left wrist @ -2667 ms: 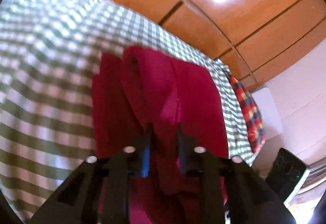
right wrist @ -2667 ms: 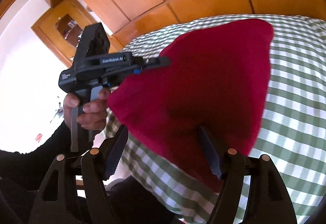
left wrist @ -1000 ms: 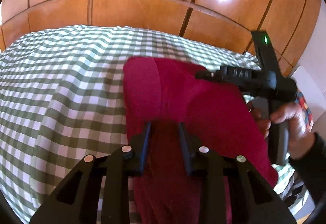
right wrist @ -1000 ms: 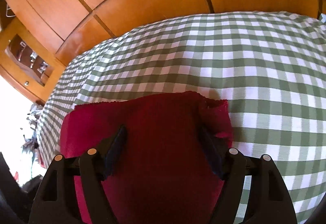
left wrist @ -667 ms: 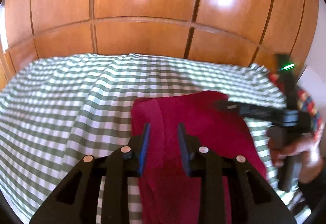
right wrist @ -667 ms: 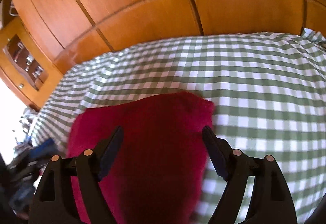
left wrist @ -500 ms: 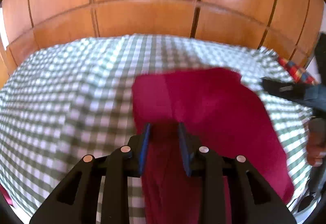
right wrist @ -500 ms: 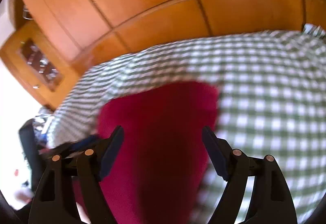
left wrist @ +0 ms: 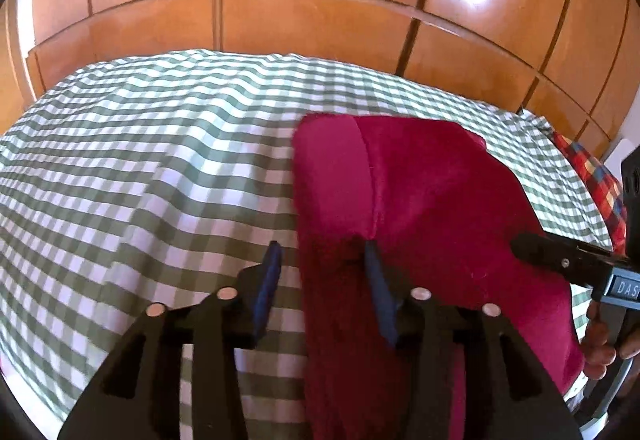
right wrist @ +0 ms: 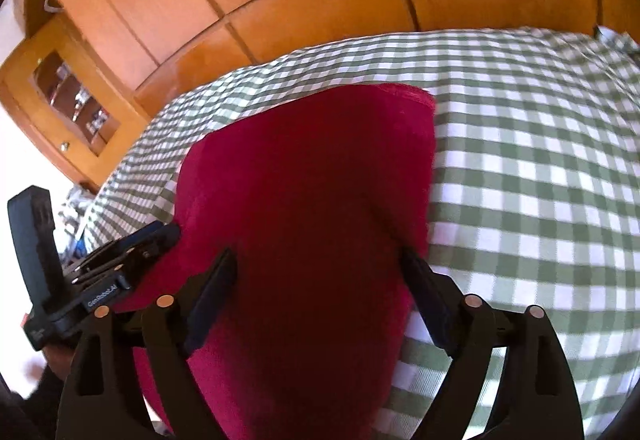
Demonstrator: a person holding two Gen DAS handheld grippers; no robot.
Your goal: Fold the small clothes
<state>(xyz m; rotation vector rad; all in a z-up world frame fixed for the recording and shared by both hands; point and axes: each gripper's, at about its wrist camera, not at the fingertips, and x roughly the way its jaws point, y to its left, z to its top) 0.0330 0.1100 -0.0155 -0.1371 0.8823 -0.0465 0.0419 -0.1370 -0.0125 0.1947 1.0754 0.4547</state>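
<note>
a crimson garment (left wrist: 420, 208) lies on a green-and-white checked cloth (left wrist: 160, 160) that covers the desk, in front of wooden wall panels (left wrist: 312, 12). the left gripper (left wrist: 320, 264) hovers over the garment's near left edge with its jaws spread, one finger over the checks, the other over a fold in the red fabric. the right gripper (right wrist: 320, 268) has its jaws spread wide over the garment, holding nothing. a plaid cloth (left wrist: 596, 180) sits at the desk's far right edge.

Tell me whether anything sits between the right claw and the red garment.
Nothing visible does. The right claw hangs open directly over the red garment, which lies on the checked cloth. The left claw is open at its other edge.
</note>
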